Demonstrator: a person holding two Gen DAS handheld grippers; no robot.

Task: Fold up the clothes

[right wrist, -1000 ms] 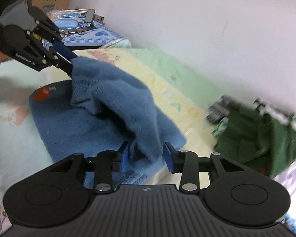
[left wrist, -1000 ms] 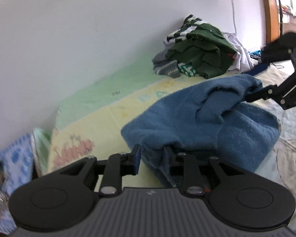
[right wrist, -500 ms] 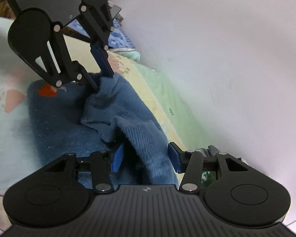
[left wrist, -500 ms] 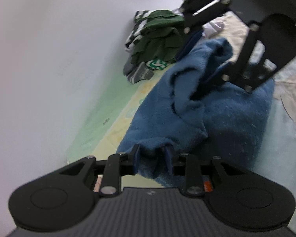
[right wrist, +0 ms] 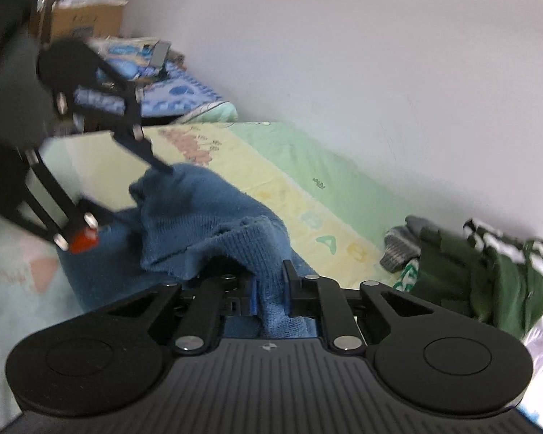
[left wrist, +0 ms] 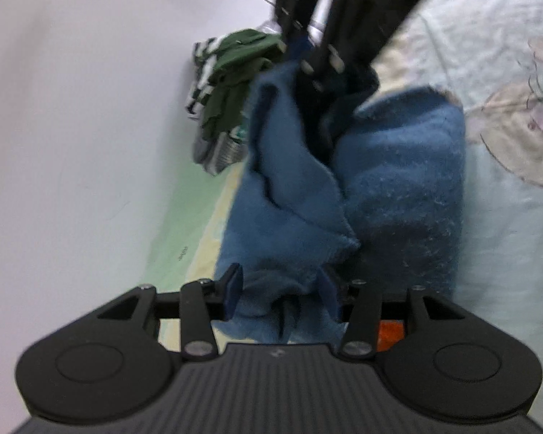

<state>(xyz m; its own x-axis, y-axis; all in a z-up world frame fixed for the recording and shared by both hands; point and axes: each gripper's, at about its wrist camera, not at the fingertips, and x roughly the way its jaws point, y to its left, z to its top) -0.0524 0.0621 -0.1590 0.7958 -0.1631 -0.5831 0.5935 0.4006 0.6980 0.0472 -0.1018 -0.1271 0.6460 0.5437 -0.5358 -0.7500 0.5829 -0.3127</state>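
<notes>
A blue knit garment (left wrist: 398,188) lies bunched on the bed, part of it folded over itself. My left gripper (left wrist: 279,291) stands open at its near edge, and a loose hump of the cloth still sits between the spread fingers. My right gripper (right wrist: 270,287) is shut on a raised ribbed edge of the same garment (right wrist: 206,213). In the left wrist view the right gripper's black body hangs over the far end of the cloth. An orange tag shows by the left gripper's right finger.
A heap of green and striped clothes (right wrist: 481,278) lies against the white wall at the bed's far end. The pale printed sheet (left wrist: 488,54) spreads out to the right. A cardboard box (right wrist: 87,21) and a phone (right wrist: 161,52) sit beyond the bed's other end.
The left fingers have spread apart around the cloth. The right fingers have closed tight on the ribbed edge. The raised fold has dropped lower onto the garment.
</notes>
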